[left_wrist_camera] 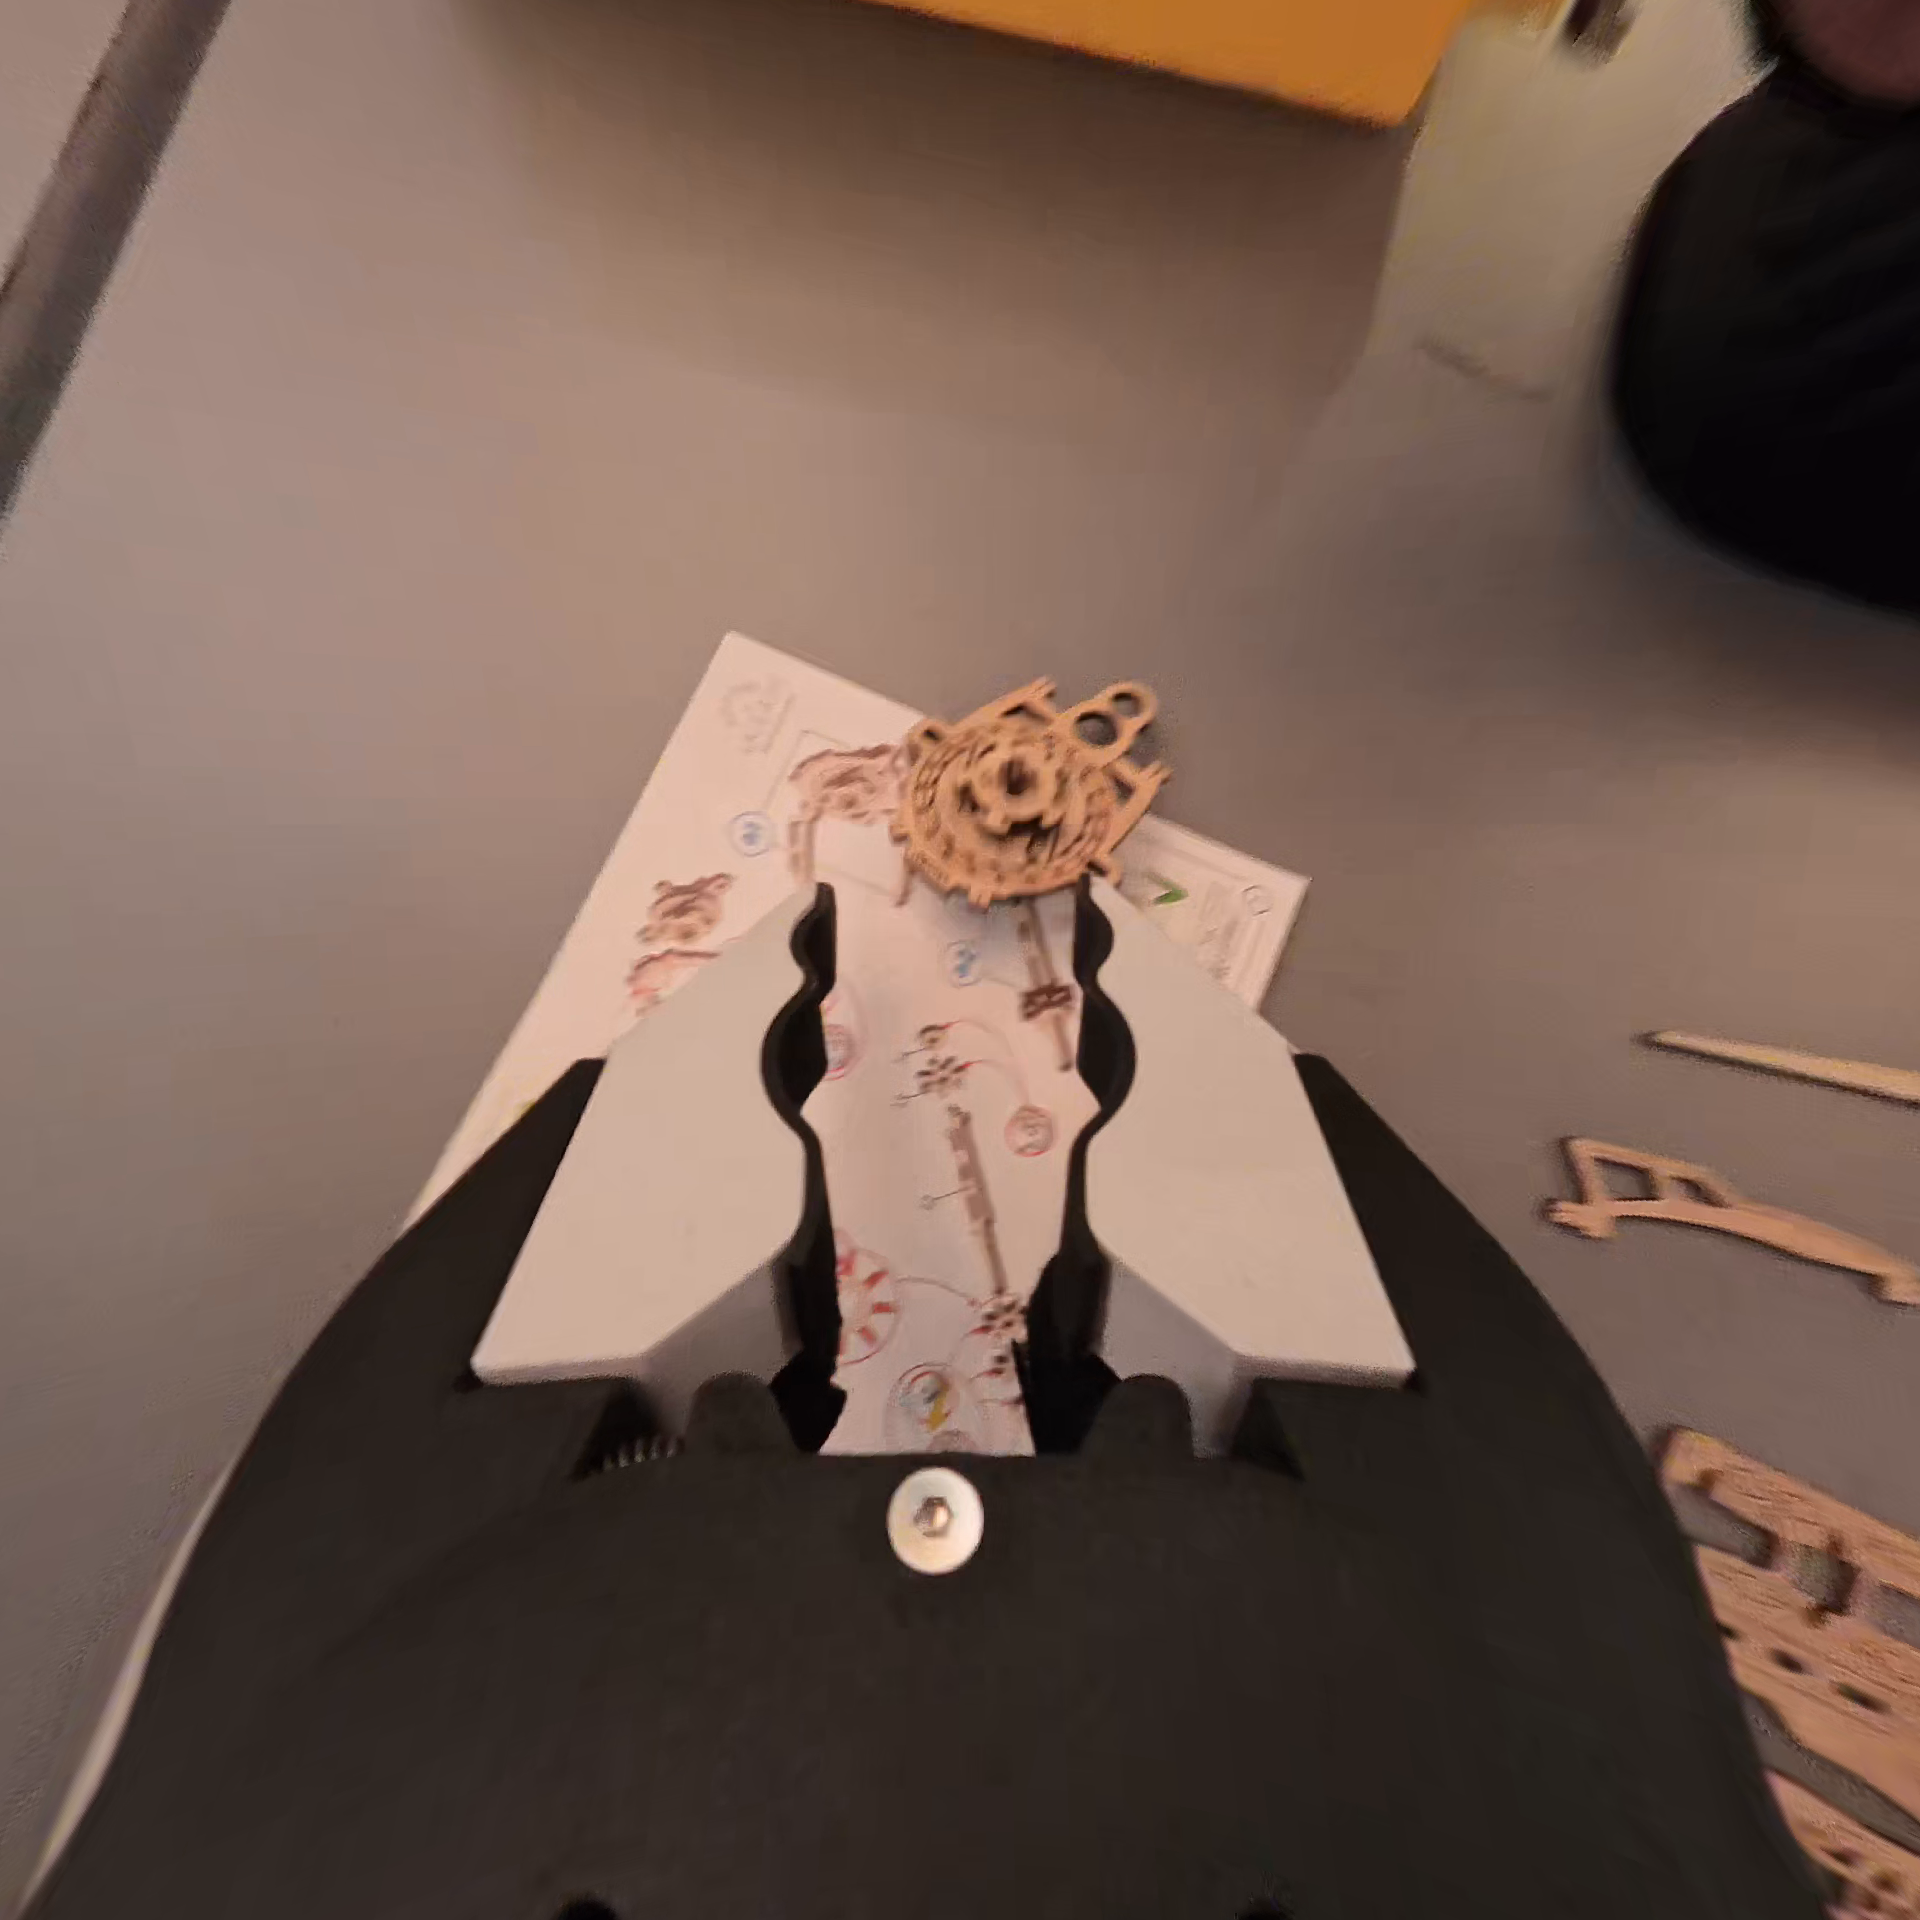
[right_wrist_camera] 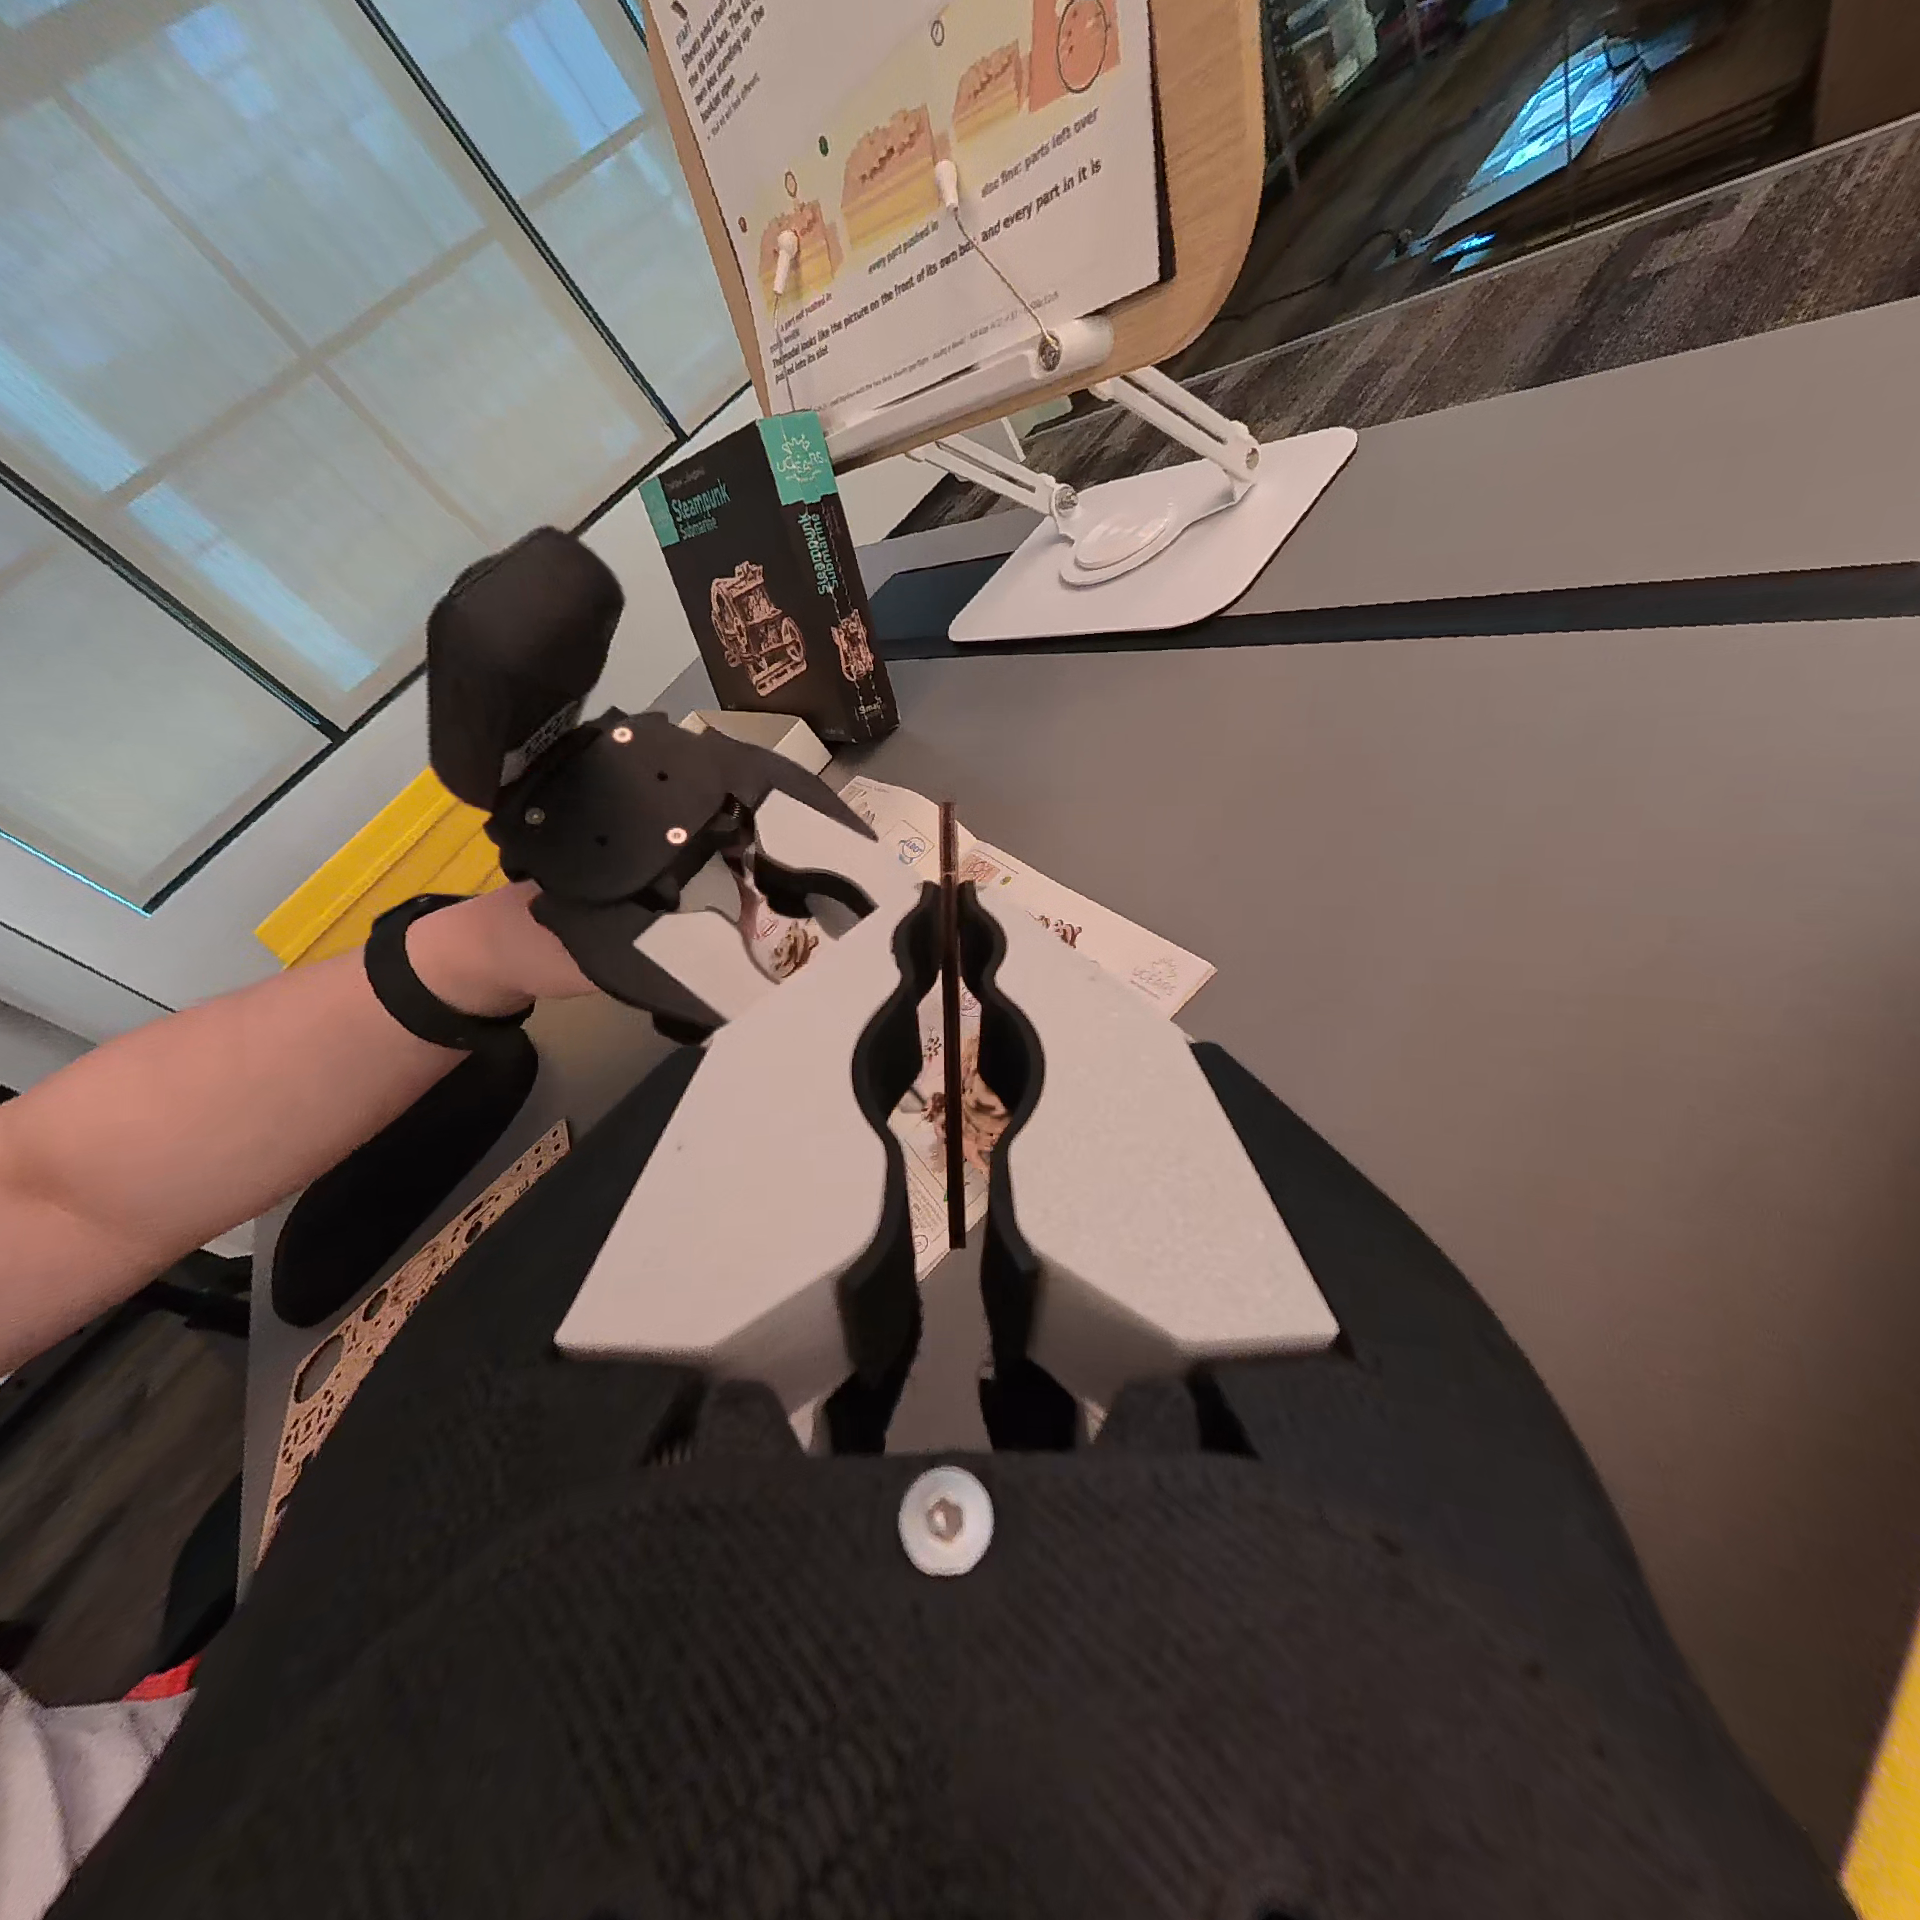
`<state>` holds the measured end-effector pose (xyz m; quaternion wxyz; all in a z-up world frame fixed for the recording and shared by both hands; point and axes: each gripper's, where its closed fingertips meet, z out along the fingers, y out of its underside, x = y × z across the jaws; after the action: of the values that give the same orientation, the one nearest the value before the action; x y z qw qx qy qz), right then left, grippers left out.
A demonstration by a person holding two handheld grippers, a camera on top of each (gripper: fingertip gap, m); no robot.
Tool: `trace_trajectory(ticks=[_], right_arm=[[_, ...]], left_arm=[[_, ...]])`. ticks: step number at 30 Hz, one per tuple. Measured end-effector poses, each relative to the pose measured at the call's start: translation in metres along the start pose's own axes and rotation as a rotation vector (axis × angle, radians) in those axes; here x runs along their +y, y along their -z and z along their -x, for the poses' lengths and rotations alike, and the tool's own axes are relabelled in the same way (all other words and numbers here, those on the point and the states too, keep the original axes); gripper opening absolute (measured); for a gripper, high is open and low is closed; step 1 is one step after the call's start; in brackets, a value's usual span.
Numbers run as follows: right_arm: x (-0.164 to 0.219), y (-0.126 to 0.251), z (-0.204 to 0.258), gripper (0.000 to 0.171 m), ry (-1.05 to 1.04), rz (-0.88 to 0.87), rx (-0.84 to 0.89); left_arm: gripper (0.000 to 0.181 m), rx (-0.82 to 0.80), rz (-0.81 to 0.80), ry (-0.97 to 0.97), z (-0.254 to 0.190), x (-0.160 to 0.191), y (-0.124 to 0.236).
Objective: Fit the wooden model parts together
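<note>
Left wrist view first: your left gripper (left_wrist_camera: 956, 904) had its jaws apart with nothing between them, hovering over the printed instruction sheet (left_wrist_camera: 748, 831) on the grey table (left_wrist_camera: 520, 468). The wooden gear assembly (left_wrist_camera: 1023, 795) sat on that sheet at about 12 o'clock from the fingertips, just past them; whether the right finger brushed it, you couldn't tell from the blur. Over at 3 o'clock a few loose wooden parts (left_wrist_camera: 1725, 1210) lay on the table, and a cut-out wooden sheet (left_wrist_camera: 1808, 1621) poked in around 4 o'clock. A yellow box (left_wrist_camera: 1195, 52) sat way up at 12.

Right wrist view: your right gripper (right_wrist_camera: 951, 899) was clamped on a thin wooden strip (right_wrist_camera: 950, 1039), seen edge-on, standing straight up between the pads and sticking out past the tips. Your other gripper showed up at 10 o'clock, held by your hand (right_wrist_camera: 488, 966), pointing down at the sheet. Behind it at 11 o'clock stood the black kit box (right_wrist_camera: 769, 592), and up at 1 o'clock a white stand (right_wrist_camera: 1164, 530) held a wooden board with a printed page (right_wrist_camera: 935, 156).
</note>
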<state>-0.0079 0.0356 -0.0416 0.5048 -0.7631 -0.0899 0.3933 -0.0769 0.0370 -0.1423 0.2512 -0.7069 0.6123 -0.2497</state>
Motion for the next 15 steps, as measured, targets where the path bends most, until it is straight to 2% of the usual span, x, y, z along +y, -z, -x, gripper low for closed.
trace_trajectory(ticks=[3, 9, 14, 15], right_arm=[[0.000, 0.000, 0.001, 0.001, 0.000, -0.001, -0.005], [0.001, -0.001, -0.001, 0.001, -0.008, 0.006, -0.003], [0.004, -0.003, -0.001, 0.001, -0.017, 0.014, -0.010], [0.004, -0.003, -0.001, 0.001, -0.017, 0.017, -0.011]], left_arm=[[0.056, 0.093, -0.058, 0.016, -0.015, -0.005, -0.002], [0.074, 0.046, 0.038, 0.044, -0.011, 0.004, -0.014], [0.061, -0.052, 0.093, -0.057, -0.006, 0.010, -0.023], [0.049, -0.041, 0.093, -0.067, -0.007, 0.010, -0.022]])
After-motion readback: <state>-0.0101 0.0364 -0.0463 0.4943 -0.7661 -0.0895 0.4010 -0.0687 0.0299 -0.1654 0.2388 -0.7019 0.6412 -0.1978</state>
